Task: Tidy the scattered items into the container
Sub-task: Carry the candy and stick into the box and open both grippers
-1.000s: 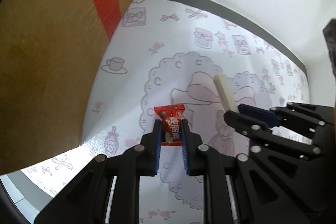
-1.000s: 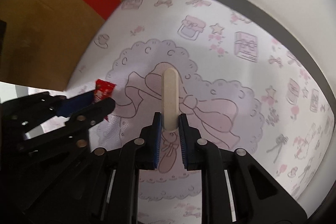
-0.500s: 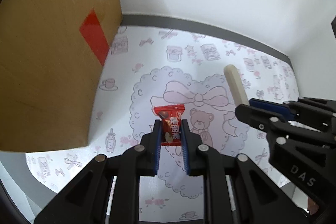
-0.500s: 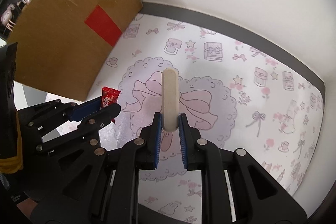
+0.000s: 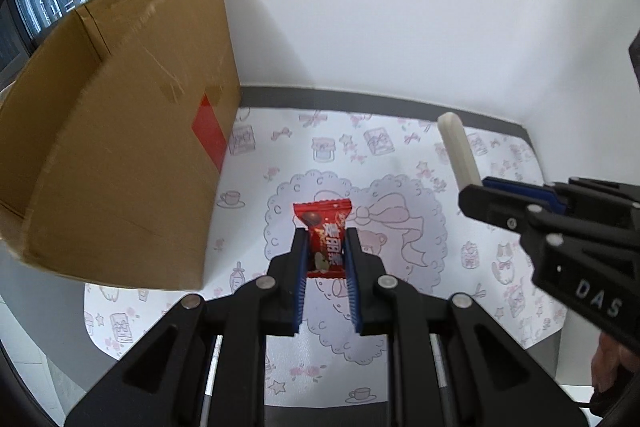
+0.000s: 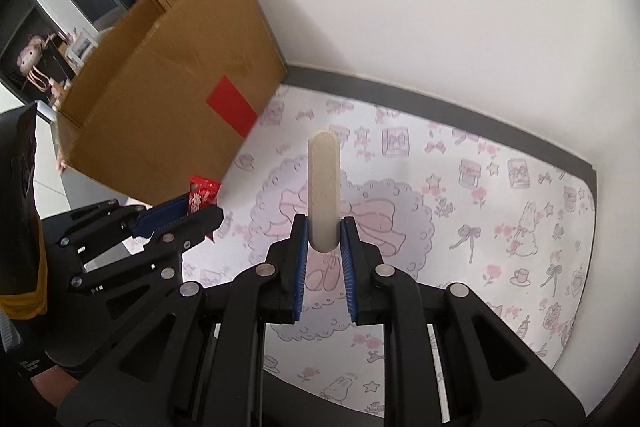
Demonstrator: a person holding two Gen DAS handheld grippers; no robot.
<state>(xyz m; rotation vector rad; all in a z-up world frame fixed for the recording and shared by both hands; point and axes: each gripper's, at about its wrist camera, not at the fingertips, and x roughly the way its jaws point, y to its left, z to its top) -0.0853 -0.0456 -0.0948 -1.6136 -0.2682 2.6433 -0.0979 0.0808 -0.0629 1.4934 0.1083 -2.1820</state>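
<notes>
Two grips: candy [image 5: 325, 241] btwn left fingers [image 5: 299, 267], stick [image 6: 323, 189] btwn right.

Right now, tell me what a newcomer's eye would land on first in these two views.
Each gripper holds something above the pink-printed mat: the left gripper is shut on a red candy wrapper, and the right gripper is shut on a pale flat stick that points forward. To the left stands a large cardboard box with a red label on its side, its top open.
</notes>
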